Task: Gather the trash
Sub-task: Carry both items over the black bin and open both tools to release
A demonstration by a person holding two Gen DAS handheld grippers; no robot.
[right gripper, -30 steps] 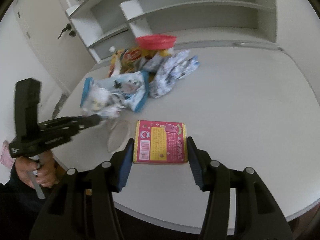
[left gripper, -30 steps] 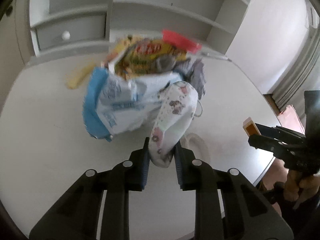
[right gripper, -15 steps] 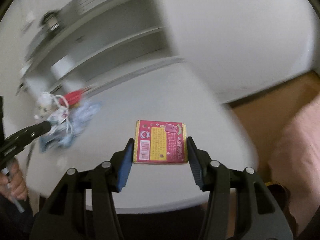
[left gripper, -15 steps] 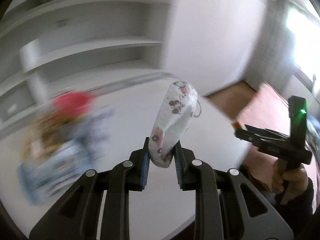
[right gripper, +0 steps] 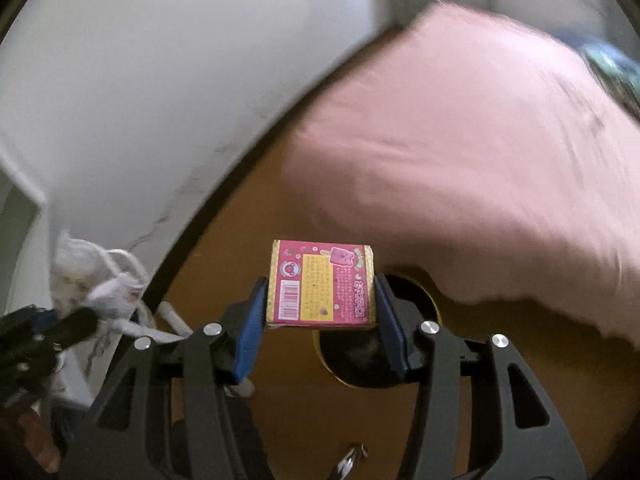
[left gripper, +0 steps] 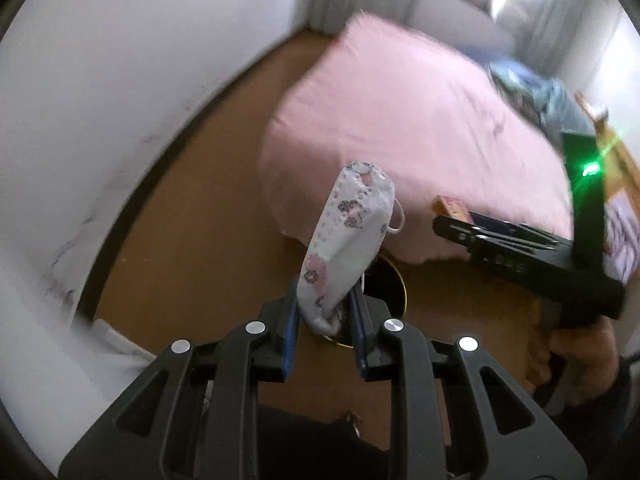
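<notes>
My left gripper (left gripper: 325, 304) is shut on the lower end of a white face mask (left gripper: 348, 236) with pink prints, which stands up between the pads. Under it on the floor sits a dark round bin (left gripper: 394, 280) with a gold rim, partly hidden by the mask and fingers. My right gripper (right gripper: 320, 278) is shut on a pink and yellow snack box (right gripper: 322, 284), held flat above the same bin (right gripper: 360, 364). In the left wrist view the right gripper (left gripper: 440, 224) reaches in from the right with the box (left gripper: 450, 204). The right wrist view shows the left gripper (right gripper: 80, 320) and mask (right gripper: 92, 276) at lower left, blurred.
A bed with a pink cover (left gripper: 400, 120) fills the upper right, its edge hanging close over the bin. Crumpled clothes (left gripper: 552, 100) lie at its far end. A white wall (left gripper: 120, 80) with a dark baseboard curves along the left. Brown floor (left gripper: 200, 220) lies between them.
Both grippers have swung away from the white table and its trash pile and now point down at the floor beside the bed. The mask and the box stay held as before.
</notes>
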